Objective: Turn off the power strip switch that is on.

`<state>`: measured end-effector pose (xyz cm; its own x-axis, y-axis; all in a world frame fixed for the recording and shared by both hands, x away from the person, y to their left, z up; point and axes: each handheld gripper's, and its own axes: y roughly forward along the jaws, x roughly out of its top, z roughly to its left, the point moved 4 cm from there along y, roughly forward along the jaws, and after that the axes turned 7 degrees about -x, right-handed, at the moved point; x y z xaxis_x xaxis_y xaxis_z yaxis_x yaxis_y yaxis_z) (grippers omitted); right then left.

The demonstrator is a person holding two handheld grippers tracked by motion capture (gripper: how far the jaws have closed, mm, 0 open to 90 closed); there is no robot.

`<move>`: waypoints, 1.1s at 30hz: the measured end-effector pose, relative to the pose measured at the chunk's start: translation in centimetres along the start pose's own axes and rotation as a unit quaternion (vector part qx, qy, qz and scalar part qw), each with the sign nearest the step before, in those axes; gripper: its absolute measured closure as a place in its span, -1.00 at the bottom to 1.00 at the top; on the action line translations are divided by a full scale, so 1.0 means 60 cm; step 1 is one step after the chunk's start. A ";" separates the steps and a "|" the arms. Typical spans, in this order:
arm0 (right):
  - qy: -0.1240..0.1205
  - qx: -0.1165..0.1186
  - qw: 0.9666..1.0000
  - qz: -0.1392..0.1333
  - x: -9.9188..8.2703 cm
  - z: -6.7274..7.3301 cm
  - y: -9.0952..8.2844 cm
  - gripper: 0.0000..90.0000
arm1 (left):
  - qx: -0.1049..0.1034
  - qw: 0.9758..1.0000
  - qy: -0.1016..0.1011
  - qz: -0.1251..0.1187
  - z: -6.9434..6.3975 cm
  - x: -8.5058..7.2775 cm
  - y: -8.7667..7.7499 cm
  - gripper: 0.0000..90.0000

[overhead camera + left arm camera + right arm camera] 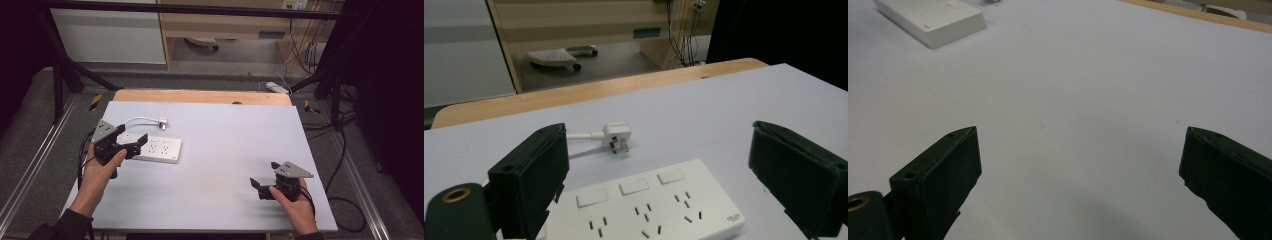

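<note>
Two tongs gape wide: the left tongs (134,141) straddle the white power strip (157,148) (likely to grip it); the right tongs (263,179) idle over bare tabletop (235,135).

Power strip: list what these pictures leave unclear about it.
- Power strip, high view: its left end is hidden behind the left gripper.
- Left gripper view: its near edge is cut off at the bottom; the corner print is too small to read.
- Right gripper view: one corner shows, the rest cut off at the top.
</note>
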<state>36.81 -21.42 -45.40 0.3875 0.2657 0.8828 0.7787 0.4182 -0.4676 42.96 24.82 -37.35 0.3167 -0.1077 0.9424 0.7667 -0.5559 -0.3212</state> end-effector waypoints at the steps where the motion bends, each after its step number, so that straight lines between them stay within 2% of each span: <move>1: 0.000 0.000 1.000 0.000 0.000 0.000 0.000 -0.92 | 0.001 1.000 0.001 -0.001 0.000 -0.002 -0.002 -0.80; 12: -0.001 0.001 1.000 -0.001 0.000 0.001 0.000 -0.92 | -0.001 1.000 -0.002 -0.002 -0.009 -0.029 -0.028 -0.81; 21: -0.001 0.002 1.000 0.000 0.000 0.002 0.000 -0.92 | -0.004 1.000 -0.023 0.001 -0.006 -0.055 -0.057 -0.81; 33: -0.001 0.002 1.000 0.001 0.000 0.002 0.000 -0.92 | -0.007 0.999 -0.032 0.017 -0.016 -0.094 -0.076 -0.81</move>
<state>36.78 -21.32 -45.41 0.3874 0.2688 0.8819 0.7761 0.4212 -0.4693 37.13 27.17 -41.09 0.3784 -0.0742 0.9227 0.7466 -0.5648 -0.3516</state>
